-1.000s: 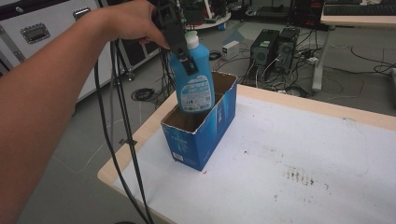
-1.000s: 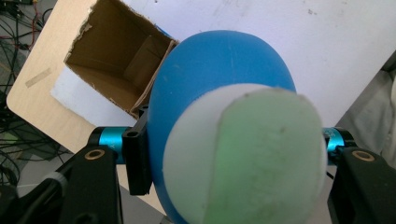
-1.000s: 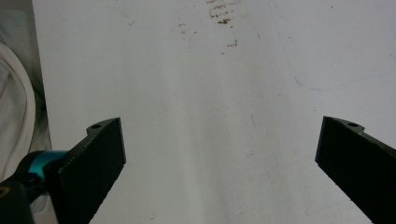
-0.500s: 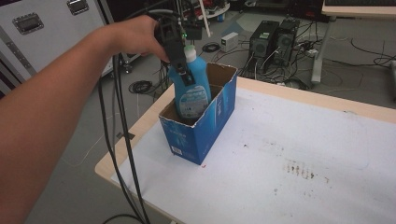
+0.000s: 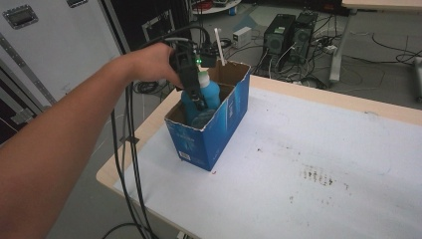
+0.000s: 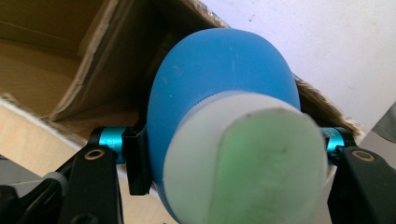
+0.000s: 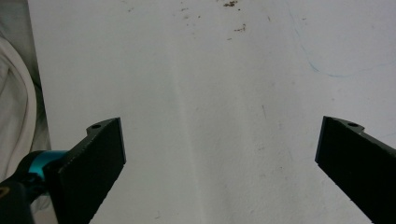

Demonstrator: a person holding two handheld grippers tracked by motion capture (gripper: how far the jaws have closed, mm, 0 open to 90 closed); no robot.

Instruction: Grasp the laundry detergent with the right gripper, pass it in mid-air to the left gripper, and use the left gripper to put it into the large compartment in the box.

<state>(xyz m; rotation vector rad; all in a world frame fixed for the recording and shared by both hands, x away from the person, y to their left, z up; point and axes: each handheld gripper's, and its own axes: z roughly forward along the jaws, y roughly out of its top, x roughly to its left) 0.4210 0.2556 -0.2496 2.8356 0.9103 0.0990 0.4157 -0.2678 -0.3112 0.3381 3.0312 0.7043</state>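
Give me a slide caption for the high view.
Left gripper lowers a blue bottle into an open cardboard box at the table's corner.

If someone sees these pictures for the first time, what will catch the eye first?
First, the blue bottle with a white cap, gripped by the left gripper and standing partly inside the open blue cardboard box at the table's left corner. Next, the wide white table, bare but for some dark specks. The right gripper hangs open above that white surface.
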